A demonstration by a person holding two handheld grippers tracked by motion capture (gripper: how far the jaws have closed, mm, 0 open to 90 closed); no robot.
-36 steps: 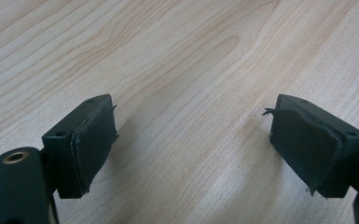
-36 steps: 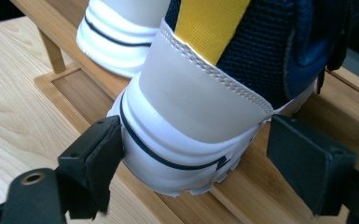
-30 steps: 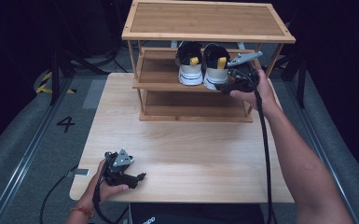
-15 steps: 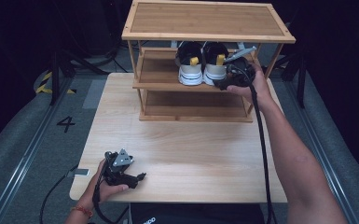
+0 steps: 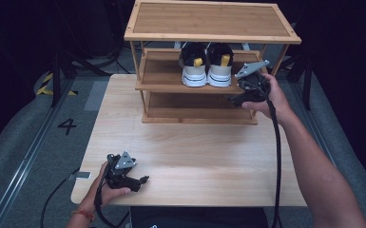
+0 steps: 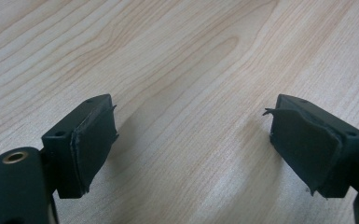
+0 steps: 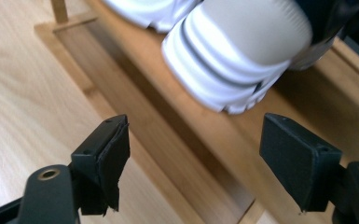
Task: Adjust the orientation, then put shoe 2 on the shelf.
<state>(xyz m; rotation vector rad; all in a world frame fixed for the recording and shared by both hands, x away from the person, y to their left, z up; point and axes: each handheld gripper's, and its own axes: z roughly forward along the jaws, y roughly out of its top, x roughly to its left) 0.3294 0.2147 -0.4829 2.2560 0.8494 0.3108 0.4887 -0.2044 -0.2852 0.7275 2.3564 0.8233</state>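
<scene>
Two white chunky-soled sneakers with black uppers and yellow heel tabs stand side by side, heels toward the person, on the middle shelf of a three-tier bamboo shoe rack point(image 5: 211, 37) at the far end of the pale wooden surface point(image 5: 195, 156): the left sneaker point(image 5: 193, 71) and the right sneaker point(image 5: 220, 70), touching or nearly so. The right tool point(image 5: 235, 99) hovers just right of the right sneaker point(image 7: 242, 60), at the front edge of that shelf, its jaws spread with nothing between them; they have just been opening a little. In the right gripper view the white heel lies ahead of the jaws and just beyond them, not yet enclosed. The left tool point(image 5: 141, 180) rests near the front left of the surface, jaws spread and empty over bare wood point(image 6: 177, 70). The likely risk: if the right tool closes from this angle, one pad may catch the shelf's front lip or pinch only the rounded sole, so the sneaker twists, slips out, or nudges its neighbour along the shelf. Count: two sneakers, one rack, two tools.
</scene>
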